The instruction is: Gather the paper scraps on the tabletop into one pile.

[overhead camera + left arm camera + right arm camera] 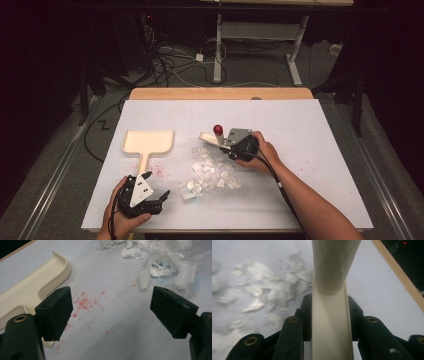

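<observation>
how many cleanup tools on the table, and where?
2. The cream dustpan lies left of the torn paper pile, unheld. The brush is clamped in the right gripper at the pile's far edge.

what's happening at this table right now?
A person is sweeping up torn paper scraps on the white table. The right tool is shut on the handle of a cream brush, held at the far edge of the pile. The left tool, jaws open and holding nothing, sits by the handle of the cream dustpan, which lies flat left of the scraps.
</observation>
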